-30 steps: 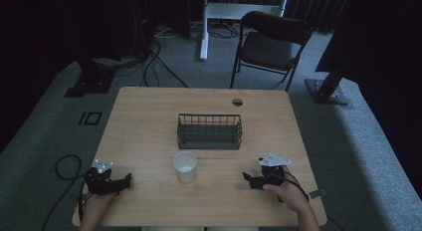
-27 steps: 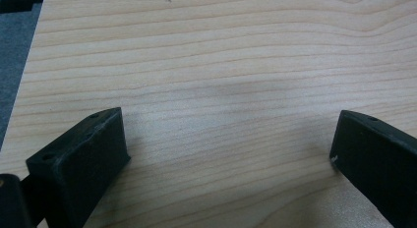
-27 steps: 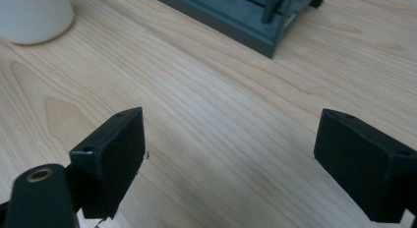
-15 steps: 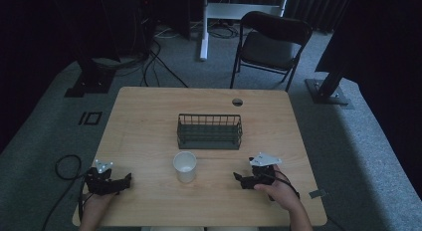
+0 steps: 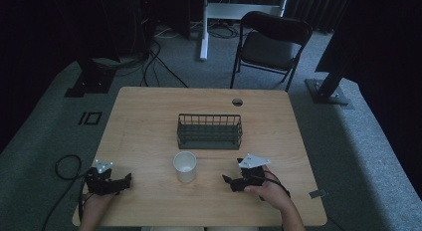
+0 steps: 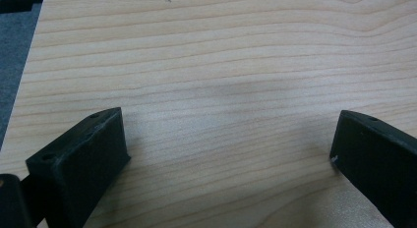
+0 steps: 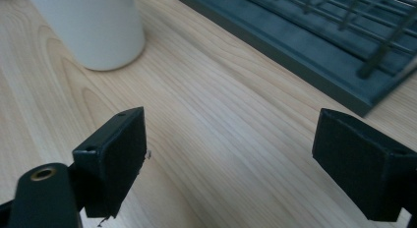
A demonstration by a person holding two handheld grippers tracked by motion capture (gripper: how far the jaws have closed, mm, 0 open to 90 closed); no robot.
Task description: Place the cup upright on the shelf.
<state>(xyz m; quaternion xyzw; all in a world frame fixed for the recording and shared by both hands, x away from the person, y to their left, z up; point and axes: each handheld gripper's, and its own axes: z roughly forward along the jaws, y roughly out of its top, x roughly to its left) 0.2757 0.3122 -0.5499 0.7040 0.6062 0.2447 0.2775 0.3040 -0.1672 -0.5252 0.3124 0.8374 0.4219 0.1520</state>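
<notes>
A white paper cup [image 5: 184, 166] stands upright on the wooden table [image 5: 149, 121], just in front of a dark wire basket [image 5: 209, 131]. My right gripper [image 5: 230, 181] lies low at the front right, open and empty, its jaws pointing left toward the cup. In the right gripper view the cup [image 7: 93, 26] is at upper left and the basket [image 7: 314, 41] at upper right, beyond the open gripper [image 7: 231, 164]. My left gripper [image 5: 124, 182] rests at the front left corner, open over bare wood, as the left gripper view [image 6: 226, 159] shows.
A round cable hole [image 5: 237, 102] sits near the table's far edge. Behind the table stands a black folding chair [image 5: 268, 44]. A cable [image 5: 64, 166] loops on the grey carpet left of the table. Dark stands flank the table on both sides.
My right gripper has slid left along the table toward the cup. The left gripper, cup and basket have not moved.
</notes>
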